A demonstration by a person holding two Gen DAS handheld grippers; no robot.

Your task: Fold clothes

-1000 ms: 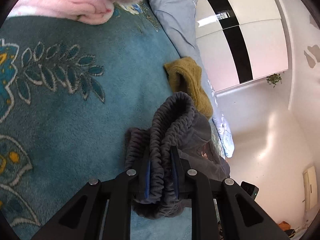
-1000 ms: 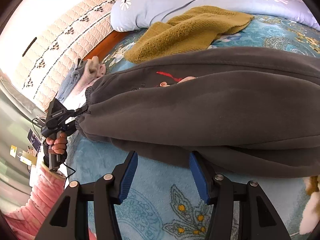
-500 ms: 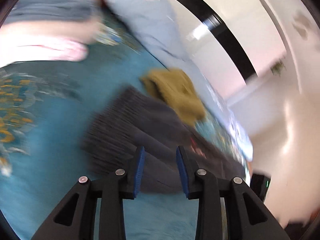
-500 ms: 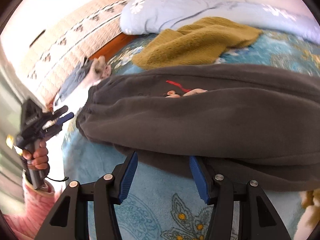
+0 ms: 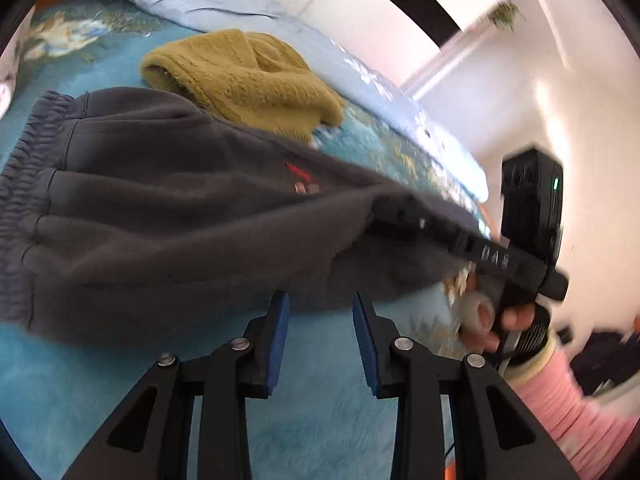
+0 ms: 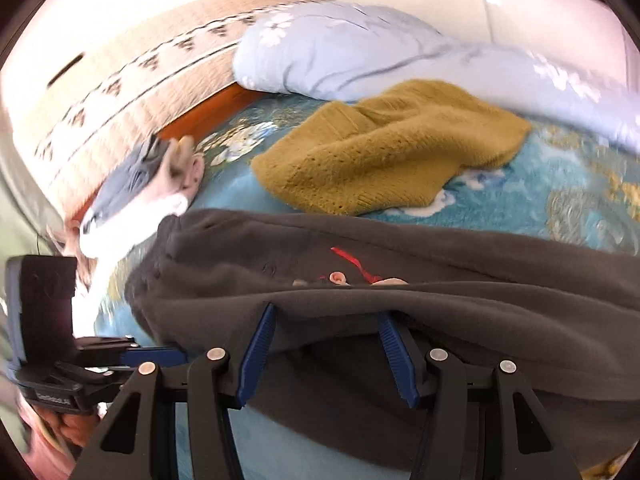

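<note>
Matt grey fleece trousers (image 5: 168, 208) are lying on a plush teal blanket (image 5: 320, 432) beside a coarse mustard knit sweater (image 6: 392, 152); smooth cotton is covering the pale blue duvet (image 6: 360, 48), and ribbed blue pads (image 5: 276, 340) are lining matt black plastic fingers.

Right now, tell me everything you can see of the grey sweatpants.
The grey sweatpants look like thick, soft fleece, with a gathered elastic waistband and a small red mark. They lie stretched flat across the teal blanket, near the mustard sweater. The open right claw straddles their near edge.
</note>
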